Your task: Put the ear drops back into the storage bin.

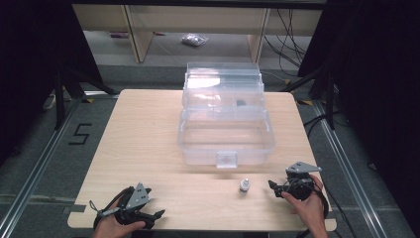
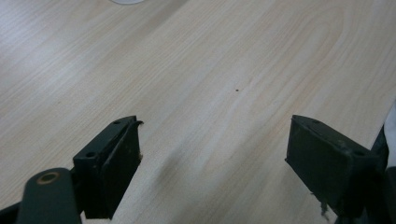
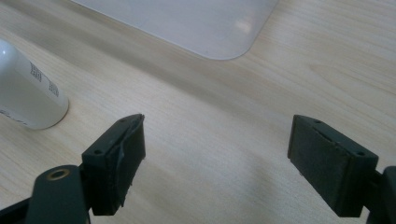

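Observation:
A clear plastic box with its lid tipped back stands at the middle of the wooden table. A small white bottle stands in front of it, near the front edge. My right gripper rests just right of the bottle, open, jaws pointing left. In the right gripper view the bottle is at the left, outside the open gripper, and the box's corner lies ahead. My left gripper rests at the front left, open over bare wood.
A small dark item lies in the box's upper tray. Black curtains flank the table. Wooden furniture legs, cables and a plastic bag are on the floor beyond. A "5" mark is taped on the floor at left.

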The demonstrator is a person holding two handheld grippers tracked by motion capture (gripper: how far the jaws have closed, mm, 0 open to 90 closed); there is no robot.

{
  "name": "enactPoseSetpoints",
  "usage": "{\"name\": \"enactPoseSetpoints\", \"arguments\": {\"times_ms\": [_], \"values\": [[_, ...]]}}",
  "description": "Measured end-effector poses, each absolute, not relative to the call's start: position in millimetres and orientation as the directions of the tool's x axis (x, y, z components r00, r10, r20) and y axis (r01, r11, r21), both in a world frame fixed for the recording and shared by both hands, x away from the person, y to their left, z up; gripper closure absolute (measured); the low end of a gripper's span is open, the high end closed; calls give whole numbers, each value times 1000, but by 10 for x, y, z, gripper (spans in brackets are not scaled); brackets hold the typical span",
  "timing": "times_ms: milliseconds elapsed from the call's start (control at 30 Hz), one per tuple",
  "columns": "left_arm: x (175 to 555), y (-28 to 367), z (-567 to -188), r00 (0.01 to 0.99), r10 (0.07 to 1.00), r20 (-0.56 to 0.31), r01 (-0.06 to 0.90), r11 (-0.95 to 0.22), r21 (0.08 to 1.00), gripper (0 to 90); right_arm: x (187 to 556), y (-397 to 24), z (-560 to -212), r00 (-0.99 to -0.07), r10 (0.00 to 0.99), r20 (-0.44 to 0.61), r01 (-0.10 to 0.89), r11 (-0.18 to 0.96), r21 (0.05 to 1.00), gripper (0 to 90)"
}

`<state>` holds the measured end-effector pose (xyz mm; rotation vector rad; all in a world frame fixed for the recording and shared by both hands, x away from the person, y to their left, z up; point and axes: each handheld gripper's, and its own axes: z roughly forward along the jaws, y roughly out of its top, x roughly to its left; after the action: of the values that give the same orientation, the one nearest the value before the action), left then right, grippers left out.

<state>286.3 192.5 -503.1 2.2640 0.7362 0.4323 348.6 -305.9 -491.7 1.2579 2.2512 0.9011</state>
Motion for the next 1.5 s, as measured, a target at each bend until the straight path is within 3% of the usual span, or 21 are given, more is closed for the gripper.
{"name": "enactPoseSetpoints", "arguments": {"times_ms": [600,1233,1500], "values": [[2872,1926,-5035,787,611,93,378,-595,709,172,3469,-3028,-4886,-511,860,18,635,363,682,204],[2874,1928,-5025,791,603,105,371,-608,702,172,3346,-2721,-4572,-615,788,0,650,507,567,254],[2874,1922,-5035,786,610,102,376,-603,704,172,3286,-2574,-4493,-704,708,-48,578,612,539,258]]}}
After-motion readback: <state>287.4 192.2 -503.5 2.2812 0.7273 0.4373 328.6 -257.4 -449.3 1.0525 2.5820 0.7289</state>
